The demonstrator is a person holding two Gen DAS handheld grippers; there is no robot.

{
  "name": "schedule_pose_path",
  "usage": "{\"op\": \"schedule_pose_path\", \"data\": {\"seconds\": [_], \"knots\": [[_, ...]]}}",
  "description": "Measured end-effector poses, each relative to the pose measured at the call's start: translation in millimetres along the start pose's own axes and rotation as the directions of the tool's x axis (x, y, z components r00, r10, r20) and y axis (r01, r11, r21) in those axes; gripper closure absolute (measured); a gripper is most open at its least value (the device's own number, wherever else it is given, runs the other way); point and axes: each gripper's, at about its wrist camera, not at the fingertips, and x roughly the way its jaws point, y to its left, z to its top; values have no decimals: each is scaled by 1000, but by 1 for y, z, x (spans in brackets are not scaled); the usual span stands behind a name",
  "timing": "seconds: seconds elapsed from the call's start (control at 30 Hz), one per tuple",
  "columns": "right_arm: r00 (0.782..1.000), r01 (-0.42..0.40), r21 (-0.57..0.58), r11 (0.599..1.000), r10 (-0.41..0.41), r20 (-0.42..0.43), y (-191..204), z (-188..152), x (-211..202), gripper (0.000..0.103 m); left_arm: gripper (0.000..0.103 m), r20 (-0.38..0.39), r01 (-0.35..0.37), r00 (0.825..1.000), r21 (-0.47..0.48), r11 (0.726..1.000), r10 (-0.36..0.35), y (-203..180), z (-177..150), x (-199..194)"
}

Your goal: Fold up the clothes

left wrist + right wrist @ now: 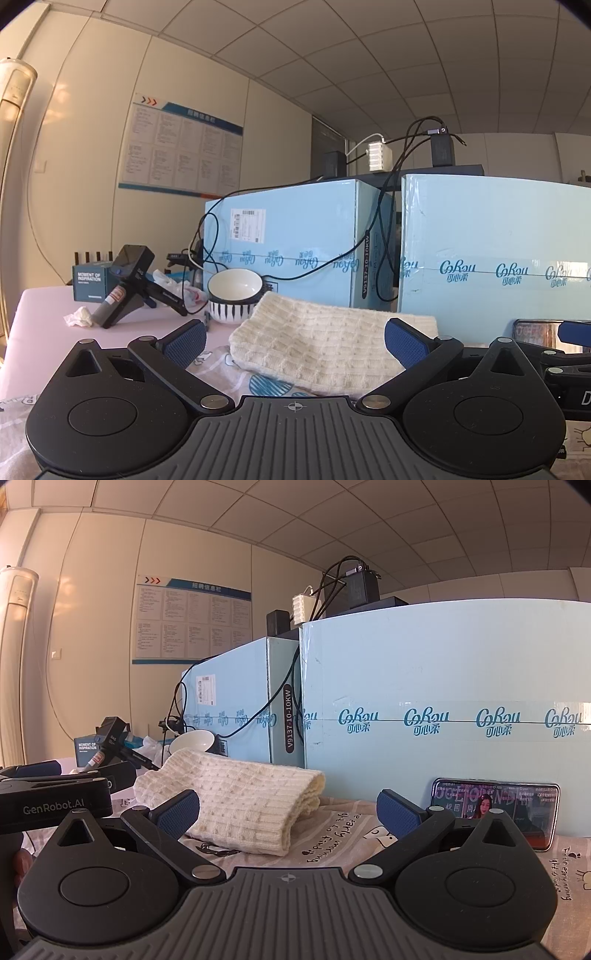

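While lying already folded into a thick cream knit sweater (325,347) bundle on the printed cloth (347,834), looked near done. Left gripper (295,338) and right gripper (288,812) fingers spread apart, empty, close before it; perhaps only tidying left.

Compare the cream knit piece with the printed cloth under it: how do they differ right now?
The cream knit piece is already folded into a thick stack with layered edges; the printed cloth lies spread out flat. The knit is plain, ribbed and chunky; the cloth is thin, with cartoon figures and lettering. The knit rests on top of the cloth. Neither is gripped: the left gripper and the right gripper are both open.
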Motion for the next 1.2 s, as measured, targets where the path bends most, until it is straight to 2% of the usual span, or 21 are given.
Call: {"op": "schedule_pose_path", "data": {"seconds": [1.2], "knots": [[1000,-2,-7,1000,2,6,1,-1,0,0,0,8,3,1000,-4,1000,-3,0,1,-1]]}}
